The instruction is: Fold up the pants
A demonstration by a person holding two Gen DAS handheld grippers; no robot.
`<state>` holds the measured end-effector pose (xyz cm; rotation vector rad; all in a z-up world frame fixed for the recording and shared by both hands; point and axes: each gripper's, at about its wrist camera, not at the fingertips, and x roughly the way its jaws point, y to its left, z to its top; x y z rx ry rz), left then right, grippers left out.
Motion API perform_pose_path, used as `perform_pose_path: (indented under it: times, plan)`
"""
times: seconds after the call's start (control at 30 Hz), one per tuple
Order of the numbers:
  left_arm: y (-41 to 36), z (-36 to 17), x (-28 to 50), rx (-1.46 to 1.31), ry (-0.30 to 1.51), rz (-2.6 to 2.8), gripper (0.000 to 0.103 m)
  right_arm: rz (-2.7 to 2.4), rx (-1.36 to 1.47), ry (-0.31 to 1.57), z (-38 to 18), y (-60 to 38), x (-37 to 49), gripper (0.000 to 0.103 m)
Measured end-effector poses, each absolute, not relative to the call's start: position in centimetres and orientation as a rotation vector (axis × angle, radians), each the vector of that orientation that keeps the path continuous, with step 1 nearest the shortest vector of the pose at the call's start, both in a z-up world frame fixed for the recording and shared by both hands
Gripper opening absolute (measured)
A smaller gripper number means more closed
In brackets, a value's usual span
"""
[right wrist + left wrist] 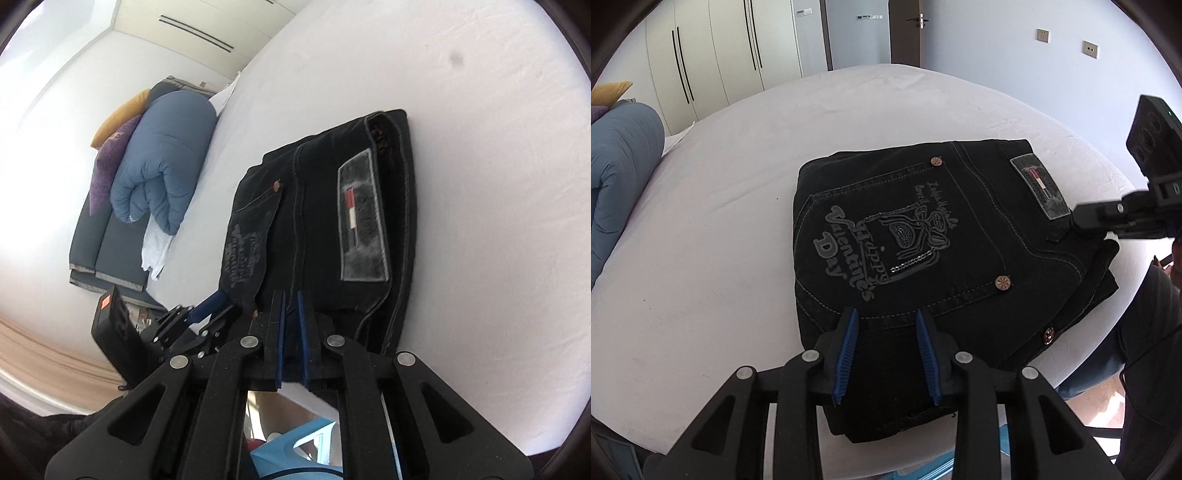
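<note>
Pants [923, 236] — matt black denim; bed sheet [720, 221] — smooth white cloth.

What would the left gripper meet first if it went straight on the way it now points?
Most likely the folded black pants: the left gripper points down at their near edge, just below the printed back pocket. How far above the cloth it hangs is unclear.

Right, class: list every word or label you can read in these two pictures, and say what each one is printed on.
"Happy Valentine's Day": grey print on the back pocket of the black pants.
Small script above that print: too blurred to read.
Waistband patch with a red and white stripe: lettering unreadable.
Wall plates: no text legible.
</note>
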<state>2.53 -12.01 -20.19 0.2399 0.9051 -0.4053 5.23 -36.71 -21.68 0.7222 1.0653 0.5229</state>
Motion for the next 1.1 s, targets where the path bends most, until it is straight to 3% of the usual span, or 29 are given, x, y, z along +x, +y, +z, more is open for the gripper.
perform_pose_path:
  times: [0.23,0.3,0.37,0.4,0.43,0.5,0.87,0.97,1.03,1.1]
  plan:
    - [-12.4,-20.5,3.1,0.25,0.905,-0.396,0.036,0.539,0.887,1.064,-25.6,-38.6,3.7,0.005]
    - [-12.0,-19.3,3.2,0.219,0.921,-0.397,0.045,0.534,0.811,1.052,-24.0,-38.6,3.5,0.007]
    - [-10.8,-17.2,3.1,0.16,0.887,-0.392,0.073,0.523,0.782,1.011,-22.0,-39.4,3.1,0.011]
    - [-10.1,-16.1,3.1,0.138,0.854,-0.378,0.083,0.512,0.782,0.982,-21.1,-40.2,2.9,0.025]
    - [-9.5,-15.2,3.4,0.12,0.827,-0.361,0.101,0.497,0.786,0.956,-20.4,-41.0,2.9,0.057]
    - [-8.1,-14.3,5.0,0.072,0.825,-0.348,0.103,0.413,0.811,0.908,-19.6,-43.1,2.8,0.093]
    - [-5.9,-20.5,14.4,-0.136,1.174,-0.449,0.097,0.362,0.808,1.117,-22.2,-43.9,9.0,0.084]
    - [-6.8,-21.5,15.2,-0.11,1.223,-0.458,0.089,0.348,0.787,1.165,-22.7,-43.3,10.2,0.075]
    - [-7.9,-21.9,15.2,-0.064,1.237,-0.468,0.089,0.344,0.778,1.194,-23.2,-42.6,11.1,0.057]
    - [-8.8,-22.1,15.1,-0.019,1.243,-0.475,0.086,0.327,0.75,1.22,-23.6,-41.6,11.9,0.048]
